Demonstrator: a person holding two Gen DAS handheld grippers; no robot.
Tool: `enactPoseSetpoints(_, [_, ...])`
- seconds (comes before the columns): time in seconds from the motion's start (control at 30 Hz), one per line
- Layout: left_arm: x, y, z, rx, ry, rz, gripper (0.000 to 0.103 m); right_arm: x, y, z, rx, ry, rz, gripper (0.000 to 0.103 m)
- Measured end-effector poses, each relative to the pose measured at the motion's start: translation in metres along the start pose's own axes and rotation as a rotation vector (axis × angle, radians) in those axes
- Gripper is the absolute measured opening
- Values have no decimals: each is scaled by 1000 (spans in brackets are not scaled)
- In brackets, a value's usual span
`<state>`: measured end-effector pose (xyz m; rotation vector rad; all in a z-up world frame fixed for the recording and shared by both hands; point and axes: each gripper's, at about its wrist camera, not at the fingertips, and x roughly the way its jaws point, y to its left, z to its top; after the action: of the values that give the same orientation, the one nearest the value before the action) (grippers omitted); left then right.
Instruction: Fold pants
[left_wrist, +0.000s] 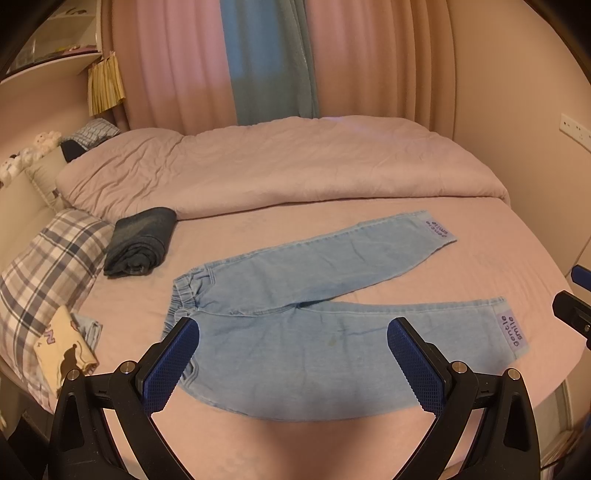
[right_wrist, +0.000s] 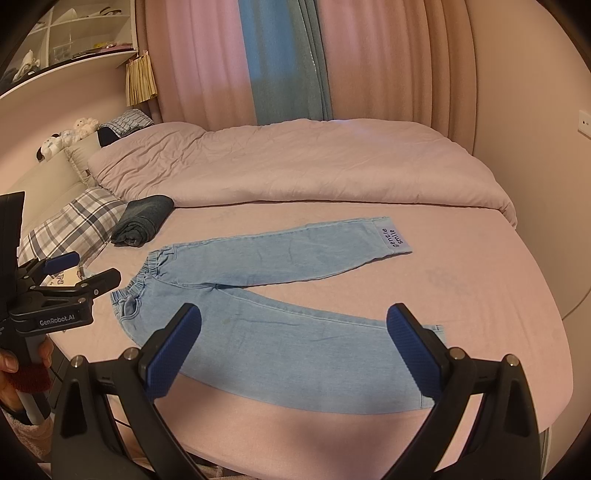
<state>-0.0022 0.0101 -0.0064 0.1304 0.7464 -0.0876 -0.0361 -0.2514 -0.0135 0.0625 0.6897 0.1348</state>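
We judge folding not yet begun: the pants (left_wrist: 295, 306) lie spread on the bed (left_wrist: 480, 258) ahead of both wide, empty hand-held grippers, left (left_wrist: 291, 365) and right (right_wrist: 293, 354), so next we pinch a leg.

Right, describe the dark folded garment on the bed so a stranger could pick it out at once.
Start at the pink-sheeted bed and go to its left end, where a grey-and-white plaid pillow lies. Beside that pillow, below the rumpled pink duvet, sits the dark blue folded denim bundle. Unlike the light blue jeans spread flat nearby, it is dark and compactly folded.
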Motion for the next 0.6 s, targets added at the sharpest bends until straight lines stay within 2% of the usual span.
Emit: enactPoseSetpoints(0.6, [-3,-2,3,16,-2,-7,102,-1,0,-1,0,-1,0,101])
